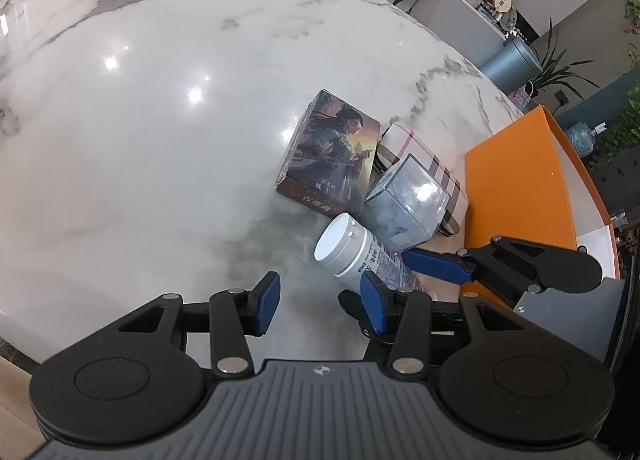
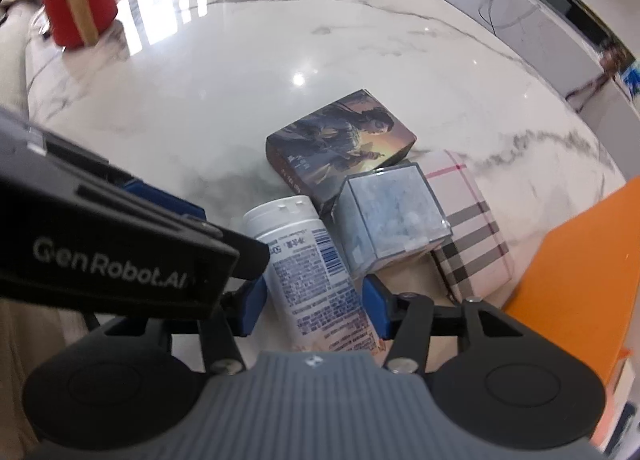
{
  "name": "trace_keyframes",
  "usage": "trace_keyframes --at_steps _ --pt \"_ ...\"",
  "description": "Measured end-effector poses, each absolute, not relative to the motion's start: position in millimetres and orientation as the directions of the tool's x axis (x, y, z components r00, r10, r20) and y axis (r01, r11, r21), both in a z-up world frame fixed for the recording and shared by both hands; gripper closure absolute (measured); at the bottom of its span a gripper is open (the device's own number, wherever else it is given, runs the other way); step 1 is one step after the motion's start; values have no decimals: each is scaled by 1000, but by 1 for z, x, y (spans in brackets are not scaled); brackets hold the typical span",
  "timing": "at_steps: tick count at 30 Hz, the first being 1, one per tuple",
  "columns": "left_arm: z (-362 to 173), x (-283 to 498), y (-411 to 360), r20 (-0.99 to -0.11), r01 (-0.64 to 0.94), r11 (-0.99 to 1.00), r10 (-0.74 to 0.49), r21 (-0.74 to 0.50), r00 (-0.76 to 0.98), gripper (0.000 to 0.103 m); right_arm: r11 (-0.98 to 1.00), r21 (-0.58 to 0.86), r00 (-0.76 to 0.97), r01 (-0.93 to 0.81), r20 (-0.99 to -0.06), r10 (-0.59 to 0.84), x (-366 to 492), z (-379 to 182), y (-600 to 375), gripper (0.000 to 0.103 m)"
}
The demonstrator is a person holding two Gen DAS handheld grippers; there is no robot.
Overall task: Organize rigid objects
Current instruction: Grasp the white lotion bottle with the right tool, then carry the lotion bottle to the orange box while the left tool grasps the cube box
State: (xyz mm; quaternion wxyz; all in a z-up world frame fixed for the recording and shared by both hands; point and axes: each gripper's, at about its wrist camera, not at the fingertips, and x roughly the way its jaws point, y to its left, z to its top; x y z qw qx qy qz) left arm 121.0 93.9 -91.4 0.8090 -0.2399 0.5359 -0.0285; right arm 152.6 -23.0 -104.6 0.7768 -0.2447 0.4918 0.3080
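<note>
A white bottle [image 2: 308, 260] with a printed label lies on its side on the marble table [image 2: 240, 100], cap pointing away from me. My right gripper [image 2: 314, 308] straddles its lower body, one blue finger on each side and a thin gap at the left pad, so it is open. In the left wrist view the bottle [image 1: 348, 252] lies just right of my left gripper [image 1: 320, 304], which is open with only bare table between its fingers. Behind the bottle sit an illustrated box [image 2: 340, 140], a clear cube [image 2: 392, 216] and a plaid case [image 2: 468, 228].
An orange box [image 2: 580, 280] with an upright lid [image 1: 520, 180] stands to the right of the objects. A red paper cup [image 2: 78, 16] sits at the far left of the table. The left gripper's black housing [image 2: 120, 260] crosses the right wrist view at the left.
</note>
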Motion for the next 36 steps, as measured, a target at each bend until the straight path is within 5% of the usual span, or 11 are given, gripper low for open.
trace_keyframes --at_steps 9,15,36 --pt "-87 117 98 -838 -222 870 -307 -439 452 49 789 44 259 -613 -932 253 155 -93 -31 62" --pt "-85 116 104 -829 -242 858 -307 -454 467 50 794 39 275 -607 -927 256 153 -82 -33 81" --pt "-98 122 104 -858 -271 861 -297 -430 418 55 774 31 296 -633 -914 279 161 -96 -21 76"
